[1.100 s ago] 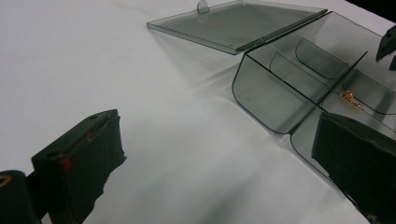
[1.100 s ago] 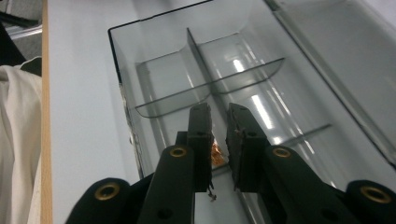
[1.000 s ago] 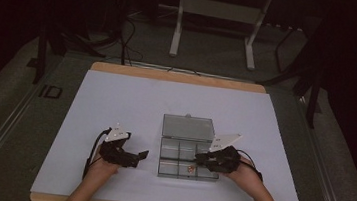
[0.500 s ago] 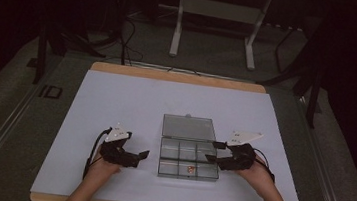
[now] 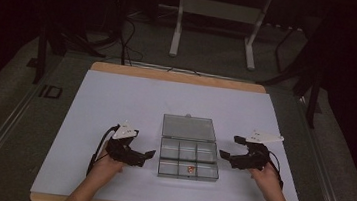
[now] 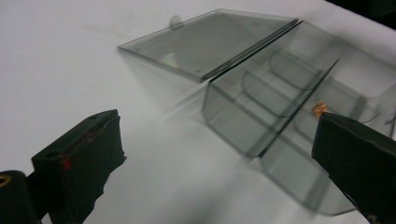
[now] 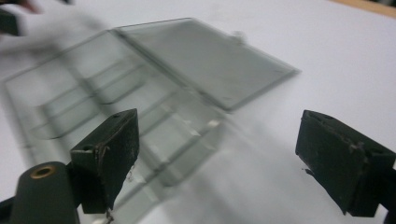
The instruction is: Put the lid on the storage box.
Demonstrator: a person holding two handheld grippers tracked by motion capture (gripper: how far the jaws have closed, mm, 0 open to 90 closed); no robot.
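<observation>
A clear plastic compartment box [image 5: 189,157] sits mid-table, its lid [image 5: 187,127] lying open flat behind it. A tiny orange-red piece [image 5: 190,169] rests in the front middle compartment and appears as a copper speck [image 6: 319,109] in the left gripper view. My left gripper [image 5: 148,155] lies just left of the box [image 6: 261,116], jaws wide apart and empty [image 6: 219,154]. My right gripper [image 5: 229,147] is just right of the box; its jaws have just been opening and stand open with nothing between them [image 7: 219,158]. The box [image 7: 116,107] looks blurred in that view.
A white sheet [image 5: 116,104] covers the wooden table, whose edge [image 5: 179,76] shows at the back. Beyond it, in the dark, are a white frame stand [image 5: 215,19] and cables on the floor. The person's forearms come in from the bottom edge.
My right gripper has drawn back to the right, off the box's front compartments, and its jaws have spread. The small orange-red piece now lies uncovered in the box. The left gripper stayed put.
</observation>
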